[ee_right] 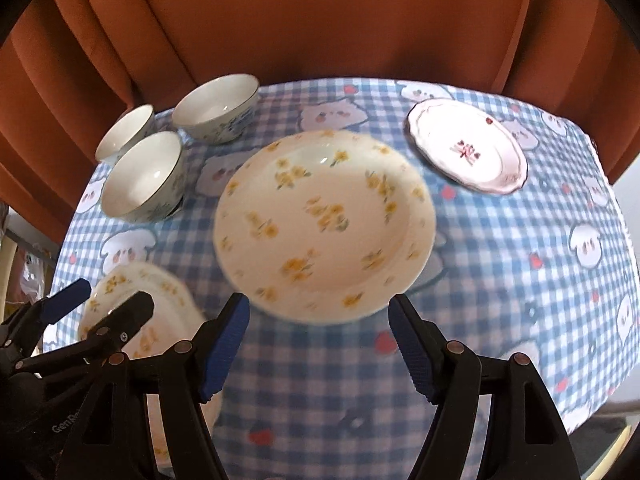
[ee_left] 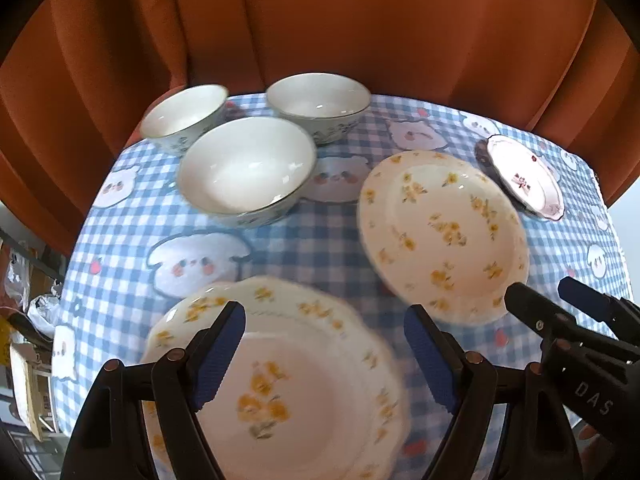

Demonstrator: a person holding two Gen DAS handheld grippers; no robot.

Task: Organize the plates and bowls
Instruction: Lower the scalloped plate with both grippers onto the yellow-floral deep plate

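So, three plates lay apart on the desk [ee_right: 500,300]: a scalloped yellow-flower plate [ee_left: 288,368] nearest, a round yellow-flower plate [ee_right: 324,224] mid-desk, a small pink-edged plate [ee_right: 466,146] far right. Three bowls [ee_left: 246,168] clustered at the far left, just beside each other, none stacked. Left gripper [ee_left: 324,354] was wide, nothing held, poised over the scalloped plate. Right gripper [ee_right: 318,346] was also wide and empty, with the round plate's near rim just ahead of it. Orange curtain [ee_left: 320,20] hung behind. Looked like the approach step, nothing sorted yet. Next move probably called for pinching a plate rim and stacking the plates; thin glazed rims could slip.
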